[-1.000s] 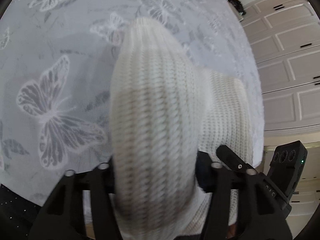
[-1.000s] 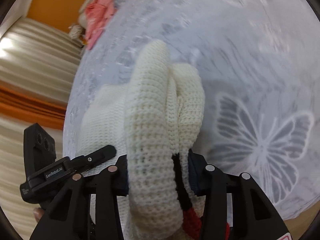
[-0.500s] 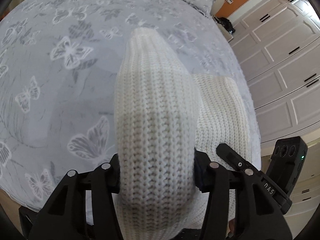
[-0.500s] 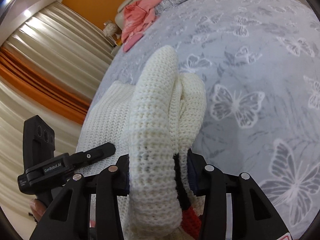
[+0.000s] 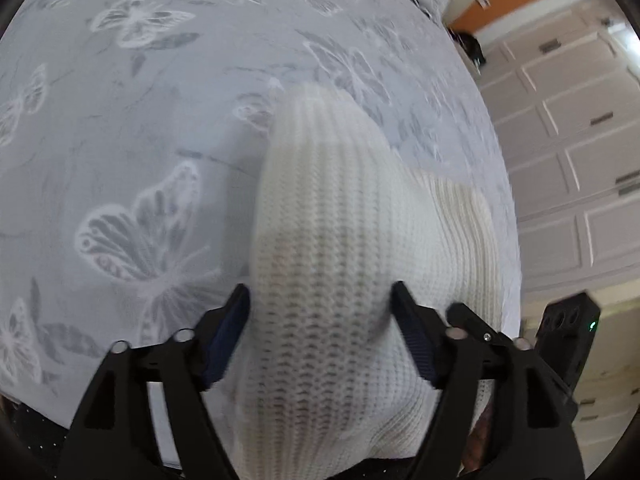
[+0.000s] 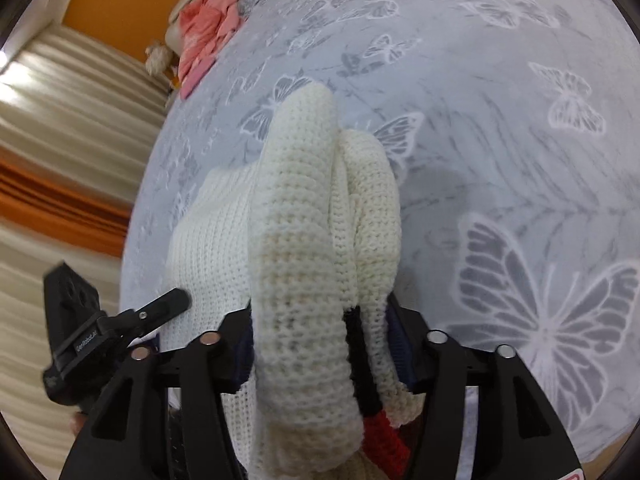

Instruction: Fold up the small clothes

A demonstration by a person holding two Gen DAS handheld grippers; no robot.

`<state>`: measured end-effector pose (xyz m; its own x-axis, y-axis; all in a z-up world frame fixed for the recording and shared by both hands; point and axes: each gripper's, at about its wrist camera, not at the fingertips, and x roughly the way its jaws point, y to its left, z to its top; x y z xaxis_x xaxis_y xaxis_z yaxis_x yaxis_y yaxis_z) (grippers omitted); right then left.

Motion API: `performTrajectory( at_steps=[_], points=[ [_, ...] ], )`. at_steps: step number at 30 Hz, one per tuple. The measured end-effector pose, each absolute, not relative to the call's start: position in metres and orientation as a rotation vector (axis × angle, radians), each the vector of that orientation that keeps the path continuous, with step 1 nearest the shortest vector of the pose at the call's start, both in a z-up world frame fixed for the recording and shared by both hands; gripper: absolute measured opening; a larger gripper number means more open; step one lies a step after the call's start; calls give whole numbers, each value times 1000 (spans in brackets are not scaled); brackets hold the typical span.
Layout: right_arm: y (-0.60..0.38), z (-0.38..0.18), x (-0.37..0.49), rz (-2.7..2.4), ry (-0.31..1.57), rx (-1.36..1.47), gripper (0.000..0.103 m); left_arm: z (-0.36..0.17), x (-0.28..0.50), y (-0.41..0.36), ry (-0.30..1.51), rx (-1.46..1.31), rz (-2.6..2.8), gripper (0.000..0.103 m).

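Now both grippers point down at a bed point(image 5: 120, 140) covered with a grey sheet printed with white butterflies, and a cream knitted garment point(image 5: 328, 264) lies between them.

In the left wrist view, the left gripper point(image 5: 320, 304) has a thick fold of the garment standing up between its two black fingers point(image 5: 230, 328). Its jaws have just been opening. They now stand wide, and the knit sits between the pads with a thin gap on each side, so the pads seem not to press on it. The rest of the garment spreads flat on the sheet to the right of the fold. The other gripper's black body, with a small green light, shows at the right edge, near the white cupboard doors point(image 5: 580, 160).

In the right wrist view, the right gripper point(image 6: 320, 324) has another bunched part of the garment point(image 6: 304, 240) between its fingers point(image 6: 224, 352). These jaws also have just been opening. The wool fills the space between the pads and touches both, but whether they still pinch it cannot be told. A black and red knitted trim point(image 6: 372, 408) runs along the lower edge of this fold. To the left the flat part of the garment lies on the sheet, and the left gripper's black tip is over it.

Far away, at the top edge of the bed, pink clothes point(image 6: 208, 28) lie in a heap, well apart from the garment. Striped curtains point(image 6: 60, 160) hang at the left.
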<state>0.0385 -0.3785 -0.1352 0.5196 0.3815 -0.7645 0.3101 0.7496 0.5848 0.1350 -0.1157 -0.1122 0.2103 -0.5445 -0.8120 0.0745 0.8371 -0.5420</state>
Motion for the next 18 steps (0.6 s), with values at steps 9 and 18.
performTrajectory(
  at_steps=[9, 18],
  points=[
    [-385, -117, 44, 10, 1000, 725, 61, -104, 142, -105, 1292, -444, -374, 86],
    [-358, -111, 5, 195, 1192, 609, 20, -85, 98, -134, 1250, -212, -436, 90]
  ],
)
